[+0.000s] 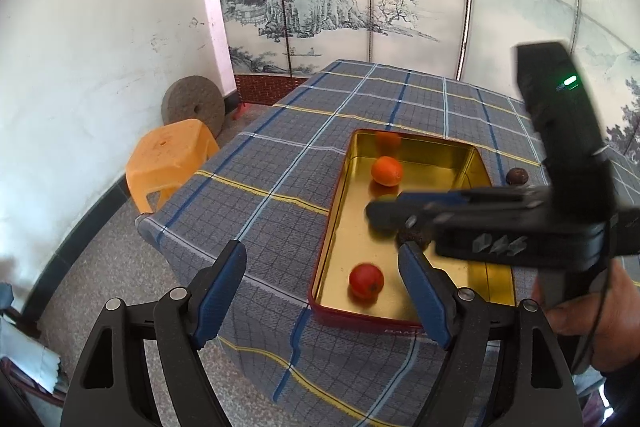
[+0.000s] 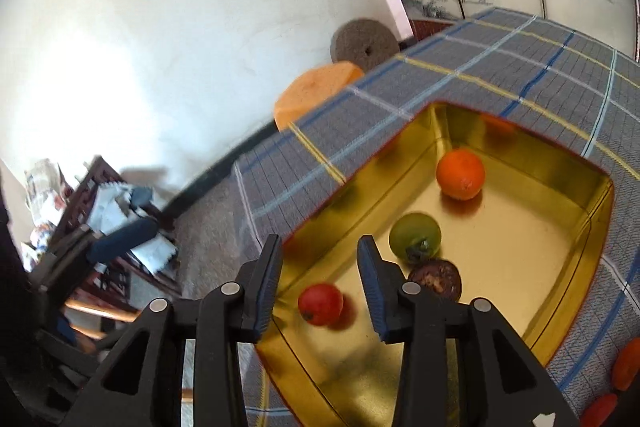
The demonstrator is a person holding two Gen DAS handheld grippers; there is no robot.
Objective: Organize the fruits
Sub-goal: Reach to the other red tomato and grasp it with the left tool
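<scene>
A: Where is the fruit?

B: Mostly in the tin (image 2: 588,227), the gold-lined one on the checked cloth (image 1: 280,155) over the desk. Inside it lie an orange (image 2: 460,174), a green fruit (image 2: 415,237), a dark brown fruit (image 2: 436,281) and a red fruit (image 2: 320,303).

A: Do any touch?

B: The green and the brown sit just beside each other, perhaps touching. The orange lies apart toward the far end, the red apart near the near wall.

A: And the right tongs (image 2: 320,279)?

B: Over the near end of the tin, jaws parted by a modest gap, nothing pinched. In the right wrist view the red fruit shows below the gap, lying on the tin floor, clear of both pads.

A: The left tongs (image 1: 322,279)?

B: Spread wide and empty, at the near left corner of the tin, its right finger (image 1: 424,291) over the tin's near edge.

A: Anything outside the tin?

B: A dark fruit (image 1: 517,176) rests on the cloth past the tin's right wall. At the lower right edge of the right wrist view two reddish-orange shapes (image 2: 626,363) lie on the cloth, too cut off to name. An orange stool (image 1: 168,163) stands by the desk.
</scene>
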